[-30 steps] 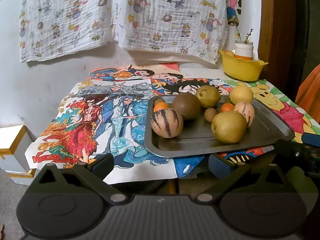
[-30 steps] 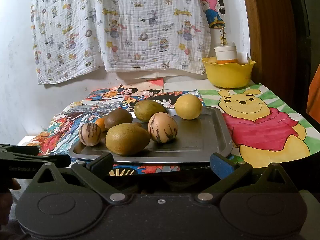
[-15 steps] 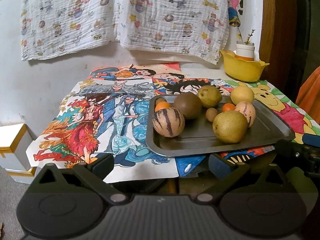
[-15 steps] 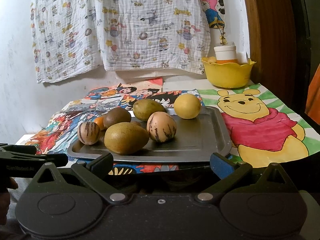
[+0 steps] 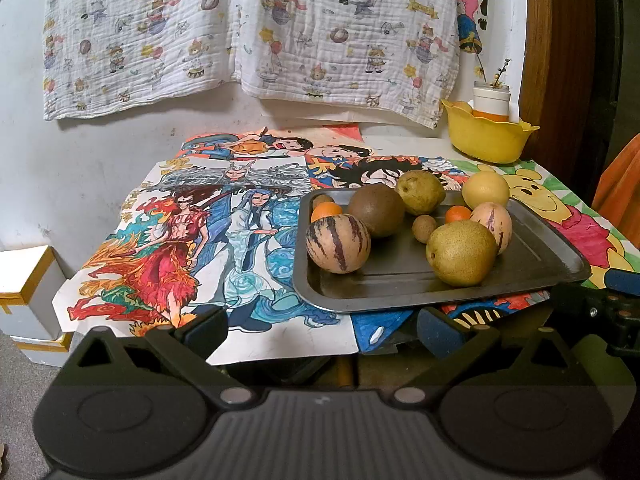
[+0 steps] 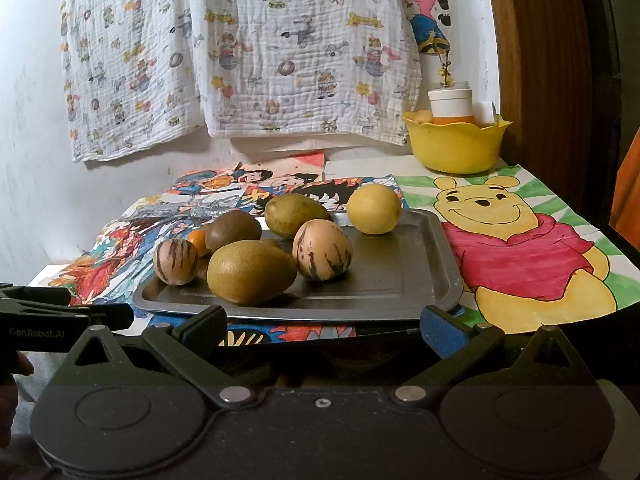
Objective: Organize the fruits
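Colourful cartoon drawings [image 5: 208, 240] cover the table under a printed cloth [image 5: 248, 28] that hangs on the white wall, and a yellow bowl [image 6: 456, 144] stands at the far right corner. On the drawings lies a grey metal tray [image 5: 400, 284] with the fruits: two striped melons [image 5: 338, 244], a brown kiwi [image 5: 376, 210], pears [image 5: 460, 254], a yellow lemon [image 6: 374, 208] and small oranges [image 5: 326, 212]. Both the left gripper [image 5: 322, 326] and the right gripper [image 6: 322, 320] are spread wide with nothing between the fingers, and they hang just before the near edge of the tray without touching it or any fruit.
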`<action>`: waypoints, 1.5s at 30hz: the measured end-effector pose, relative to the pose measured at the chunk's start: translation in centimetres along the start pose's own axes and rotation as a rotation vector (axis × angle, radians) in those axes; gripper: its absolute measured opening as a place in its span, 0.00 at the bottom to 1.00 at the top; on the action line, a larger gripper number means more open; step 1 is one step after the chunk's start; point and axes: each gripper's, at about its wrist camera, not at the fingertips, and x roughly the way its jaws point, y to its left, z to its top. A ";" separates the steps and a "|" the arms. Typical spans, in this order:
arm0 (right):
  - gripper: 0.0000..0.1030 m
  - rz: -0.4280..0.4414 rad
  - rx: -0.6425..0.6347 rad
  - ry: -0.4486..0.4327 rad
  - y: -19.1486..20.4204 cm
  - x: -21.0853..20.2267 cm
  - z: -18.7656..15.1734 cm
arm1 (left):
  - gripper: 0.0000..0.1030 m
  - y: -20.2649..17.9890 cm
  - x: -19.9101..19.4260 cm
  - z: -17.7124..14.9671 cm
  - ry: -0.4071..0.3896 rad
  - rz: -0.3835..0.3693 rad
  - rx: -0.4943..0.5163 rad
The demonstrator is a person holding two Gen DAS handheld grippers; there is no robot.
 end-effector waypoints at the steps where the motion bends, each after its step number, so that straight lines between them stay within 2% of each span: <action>1: 1.00 0.000 0.000 0.001 -0.1 0.0 -0.1 | 1.00 0.0 0.0 0.0 0.000 0.000 0.000; 40: 1.00 -0.001 -0.008 0.007 0.4 0.1 -0.1 | 1.00 0.1 0.1 0.1 0.007 -0.003 -0.005; 45: 1.00 -0.001 -0.008 0.008 0.5 0.1 -0.1 | 1.00 0.4 0.0 -0.3 0.013 -0.042 -0.018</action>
